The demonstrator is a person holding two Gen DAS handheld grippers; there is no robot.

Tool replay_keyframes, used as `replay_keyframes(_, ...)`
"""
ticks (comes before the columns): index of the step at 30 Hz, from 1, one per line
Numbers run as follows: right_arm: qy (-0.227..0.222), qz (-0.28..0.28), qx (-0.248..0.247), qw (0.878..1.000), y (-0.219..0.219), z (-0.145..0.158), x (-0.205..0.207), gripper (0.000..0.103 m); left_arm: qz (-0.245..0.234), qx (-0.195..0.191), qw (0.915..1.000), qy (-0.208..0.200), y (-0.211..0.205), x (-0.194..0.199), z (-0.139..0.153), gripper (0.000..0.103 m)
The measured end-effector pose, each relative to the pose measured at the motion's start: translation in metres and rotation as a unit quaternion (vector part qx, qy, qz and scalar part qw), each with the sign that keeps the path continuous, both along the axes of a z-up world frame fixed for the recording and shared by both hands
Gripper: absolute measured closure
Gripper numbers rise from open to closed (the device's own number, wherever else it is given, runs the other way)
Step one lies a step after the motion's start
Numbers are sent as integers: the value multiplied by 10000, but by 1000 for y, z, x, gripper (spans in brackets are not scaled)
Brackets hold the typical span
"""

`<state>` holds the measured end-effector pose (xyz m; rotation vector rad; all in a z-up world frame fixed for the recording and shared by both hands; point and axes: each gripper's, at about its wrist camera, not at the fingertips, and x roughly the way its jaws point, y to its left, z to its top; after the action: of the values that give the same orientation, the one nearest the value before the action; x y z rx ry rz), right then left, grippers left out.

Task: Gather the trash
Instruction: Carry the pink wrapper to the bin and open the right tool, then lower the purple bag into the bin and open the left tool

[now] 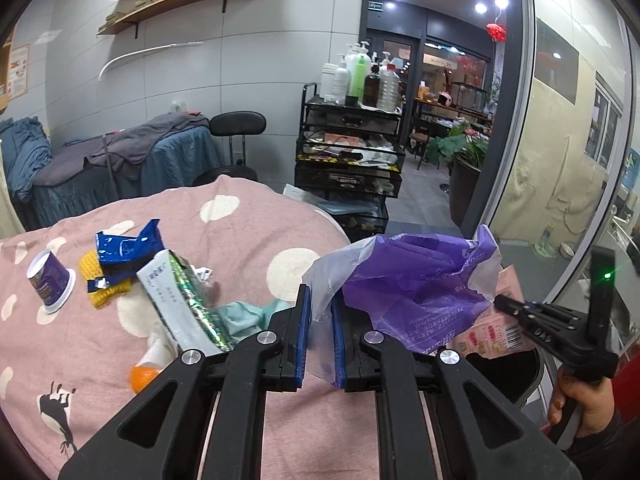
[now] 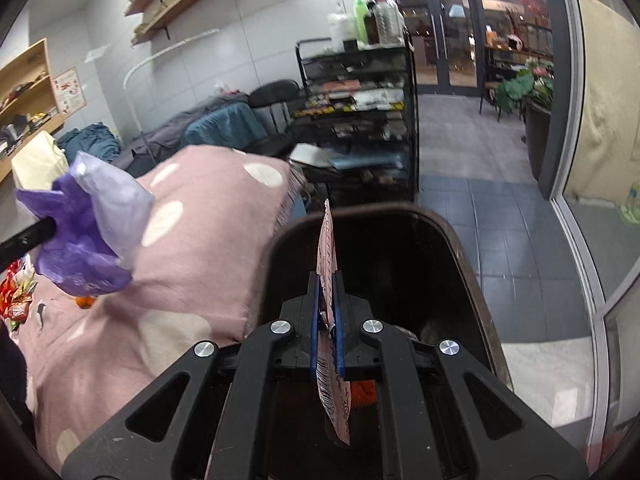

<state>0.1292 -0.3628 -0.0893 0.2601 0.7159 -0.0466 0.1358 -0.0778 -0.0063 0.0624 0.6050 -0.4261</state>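
Observation:
My left gripper point(image 1: 321, 316) is shut on a crumpled purple and clear plastic bag point(image 1: 416, 284), held above the pink spotted blanket point(image 1: 240, 232); the bag also shows in the right wrist view point(image 2: 86, 236). My right gripper point(image 2: 327, 300) is shut on a flat pink wrapper point(image 2: 328, 240), held edge-on over the open dark bin point(image 2: 472, 280); the wrapper point(image 1: 504, 330) and right gripper point(image 1: 502, 304) also show in the left wrist view. Trash lies on the blanket: a purple paper cup point(image 1: 50, 280), a blue wrapper point(image 1: 128, 248), yellow foam net point(image 1: 98, 284), a white-green packet point(image 1: 180, 300), an orange point(image 1: 142, 376).
A black wire cart point(image 1: 348, 160) with bottles on top stands beyond the bed. A black stool point(image 1: 236, 128) and a massage bed with blue covers point(image 1: 120, 164) are behind. Glass wall at right point(image 2: 592, 160). Red wrappers point(image 2: 16, 292) lie at the blanket's left.

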Motion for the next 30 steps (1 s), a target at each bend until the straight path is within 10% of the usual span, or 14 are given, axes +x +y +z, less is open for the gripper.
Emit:
replay_keyframes(5,318,-252,190,9990,-7,-27,5,79,-121,99,9999,54,-13,0,-4,92)
replay_keyframes(8,265,-402,225,9986,-10,-31,2,36,-214,164,9996,95,-21,1,-7,92)
replay_keyframes(30,-461,-1750,231,9832,-78,21,-53,15,-1174,926,9885,222,-118,12,-21,92)
